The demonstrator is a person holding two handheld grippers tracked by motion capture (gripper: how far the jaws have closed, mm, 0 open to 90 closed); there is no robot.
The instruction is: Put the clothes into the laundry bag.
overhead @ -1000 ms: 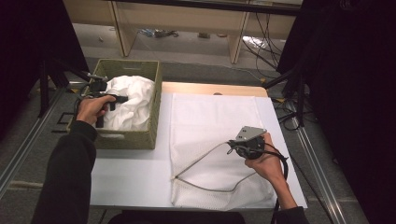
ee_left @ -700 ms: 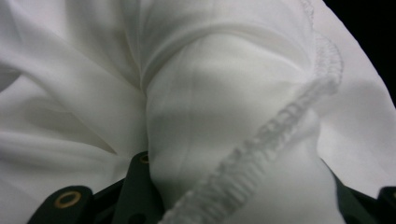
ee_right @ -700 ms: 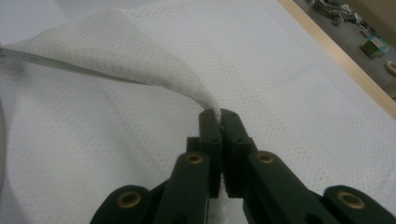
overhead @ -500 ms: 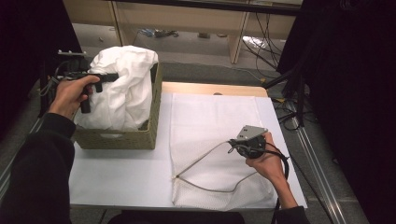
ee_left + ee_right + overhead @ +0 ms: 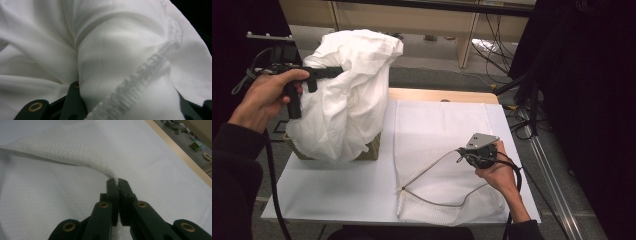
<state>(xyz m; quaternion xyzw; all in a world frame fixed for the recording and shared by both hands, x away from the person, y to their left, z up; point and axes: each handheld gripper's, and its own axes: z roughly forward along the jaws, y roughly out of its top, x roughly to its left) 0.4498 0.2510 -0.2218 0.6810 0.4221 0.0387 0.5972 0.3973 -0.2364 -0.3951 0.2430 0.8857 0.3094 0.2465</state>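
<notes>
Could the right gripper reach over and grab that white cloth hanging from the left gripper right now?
Probably not as things stand. The right gripper is shut on the edge of the mesh bag, holding its mouth up, and the white cloth hangs across the table at the left gripper.

Grey floor (image 5: 427, 80), wooden shelving (image 5: 412, 20) behind, black curtains (image 5: 592, 100), perhaps loose cables (image 5: 492, 47)

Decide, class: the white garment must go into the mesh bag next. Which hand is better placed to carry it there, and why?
Left. The left gripper already grips the white garment, which hangs above the green box. The right gripper is shut on the mesh bag, holding up its edge, probably to keep it open.
</notes>
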